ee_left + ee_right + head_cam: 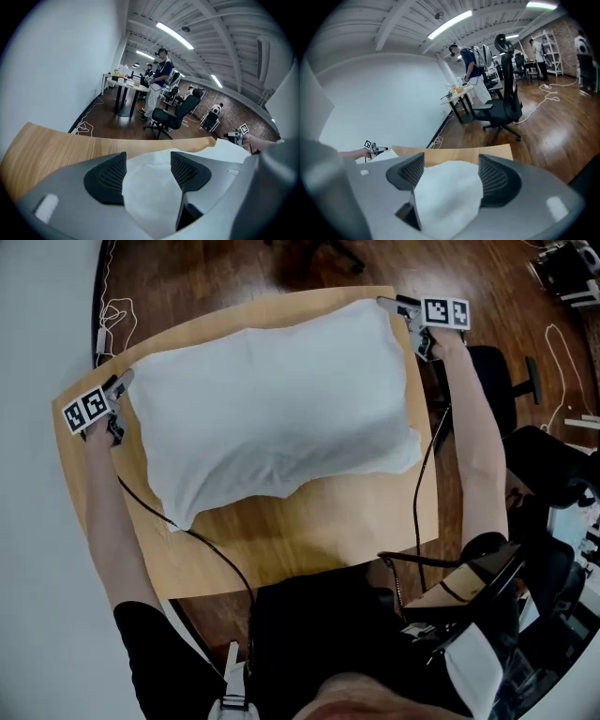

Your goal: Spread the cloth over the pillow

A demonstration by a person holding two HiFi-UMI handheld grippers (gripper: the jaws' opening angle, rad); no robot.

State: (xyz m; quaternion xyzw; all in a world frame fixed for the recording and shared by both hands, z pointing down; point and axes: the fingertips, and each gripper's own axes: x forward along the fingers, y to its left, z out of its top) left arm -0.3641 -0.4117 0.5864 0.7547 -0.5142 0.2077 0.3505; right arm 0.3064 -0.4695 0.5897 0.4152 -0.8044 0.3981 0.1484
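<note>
The cloth (pixel 272 409) lies white and billowed over most of the far half of the table (pixel 309 531), its long axis running across the table from the left edge to the right. The pillow is fully hidden and shows only as bulk underneath. Each gripper sits at one far corner of that span: the left gripper (pixel 120 404) at the table's far-left edge, the right gripper (pixel 410 324) at its far-right corner. Both stand with jaws apart. In each gripper view the fabric lies loose between the pads (pixel 110 176) (pixel 499 180) without being pinched, so neither has a grip. The far edge looks settled, and what seems left is the near edge, which is uneven: it hangs to a point toward the table's near-left and is drawn up in the middle. That edge lies back toward the person from both sets of fingers, with the left gripper nearer the drooping corner.
</note>
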